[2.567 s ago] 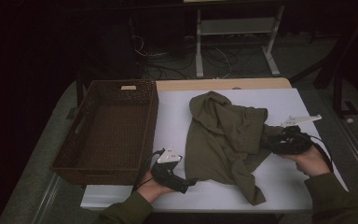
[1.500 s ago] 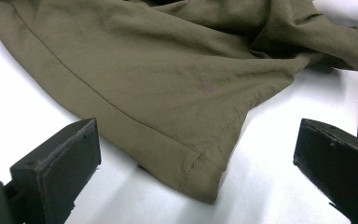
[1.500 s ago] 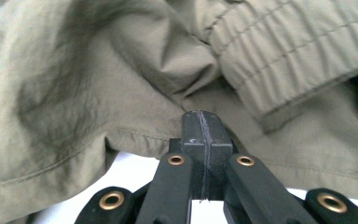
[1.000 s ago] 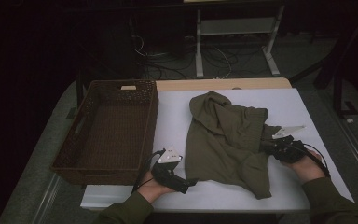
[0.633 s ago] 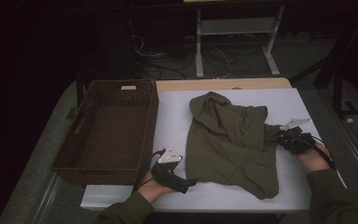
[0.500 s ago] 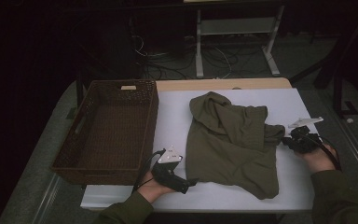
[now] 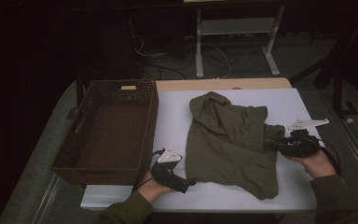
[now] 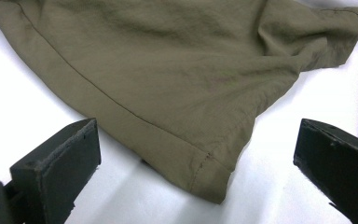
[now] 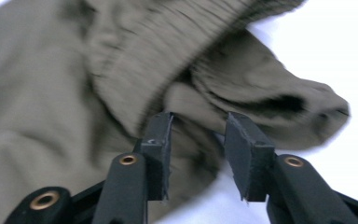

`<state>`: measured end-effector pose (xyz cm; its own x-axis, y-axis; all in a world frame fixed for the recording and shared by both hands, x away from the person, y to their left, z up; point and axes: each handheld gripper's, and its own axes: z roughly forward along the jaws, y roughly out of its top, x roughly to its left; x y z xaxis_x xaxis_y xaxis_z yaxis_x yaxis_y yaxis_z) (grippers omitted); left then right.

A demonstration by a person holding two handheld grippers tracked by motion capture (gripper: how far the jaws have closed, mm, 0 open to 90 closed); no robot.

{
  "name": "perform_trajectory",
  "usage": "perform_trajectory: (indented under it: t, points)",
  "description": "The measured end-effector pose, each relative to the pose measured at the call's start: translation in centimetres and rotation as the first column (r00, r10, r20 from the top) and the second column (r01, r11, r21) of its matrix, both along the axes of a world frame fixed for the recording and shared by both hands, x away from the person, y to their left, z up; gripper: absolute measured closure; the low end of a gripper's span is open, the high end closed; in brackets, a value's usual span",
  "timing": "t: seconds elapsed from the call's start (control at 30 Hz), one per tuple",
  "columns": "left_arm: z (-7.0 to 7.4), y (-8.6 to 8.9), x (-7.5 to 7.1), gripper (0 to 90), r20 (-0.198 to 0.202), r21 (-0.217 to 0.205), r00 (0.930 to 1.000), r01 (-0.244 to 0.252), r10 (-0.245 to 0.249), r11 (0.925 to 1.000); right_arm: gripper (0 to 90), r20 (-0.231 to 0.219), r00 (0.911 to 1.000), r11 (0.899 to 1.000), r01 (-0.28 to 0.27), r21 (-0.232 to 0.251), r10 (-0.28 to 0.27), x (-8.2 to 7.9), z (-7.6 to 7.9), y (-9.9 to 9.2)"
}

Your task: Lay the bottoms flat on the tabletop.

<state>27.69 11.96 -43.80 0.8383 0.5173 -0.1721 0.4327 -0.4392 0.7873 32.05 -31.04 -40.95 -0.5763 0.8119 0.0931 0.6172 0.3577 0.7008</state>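
The right gripper [image 7: 276, 144] has just been opening – its jaws now stand part-spread at the bunched right edge of the shirt [image 7: 230, 140], with cloth lying loose in the gap rather than pinched. A second ago it had that edge clamped and drawn out; the olive shirt now lies flatter across the white table [image 7: 172, 105], right of the basket [image 7: 103, 126]. The left gripper [image 7: 190, 183] waits spread wide, the lower hem corner between its jaws but untouched. Likely a regrip or fold comes next.
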Motion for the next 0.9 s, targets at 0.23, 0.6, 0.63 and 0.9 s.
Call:
perform_trajectory:
  t: [0.23,0.6,0.63,0.9]
  points:
    - [0.0,0.0,0.0,0.0,-0.001,0.001,1.0,0.0,0.0,1.0,53.0,-0.006,0.9925,0.992,-0.121,0.034,0.122,-0.6,0.2,2.7]
    - [-0.1,-0.1,0.0,0.0,-0.001,0.004,1.0,0.004,-0.004,1.0,49.5,-0.037,0.9684,0.969,-0.247,-0.011,0.247,-0.2,-1.2,6.6]
    - [-0.1,-0.1,0.0,0.0,-0.001,0.005,1.0,0.004,-0.004,1.0,49.5,-0.039,0.9667,0.967,-0.254,-0.013,0.253,0.0,-1.3,6.9]
    - [-0.1,-0.1,0.0,0.0,-0.001,0.004,1.0,0.004,-0.004,1.0,50.1,-0.059,0.9532,0.954,-0.299,-0.028,0.297,1.3,-2.1,9.0]
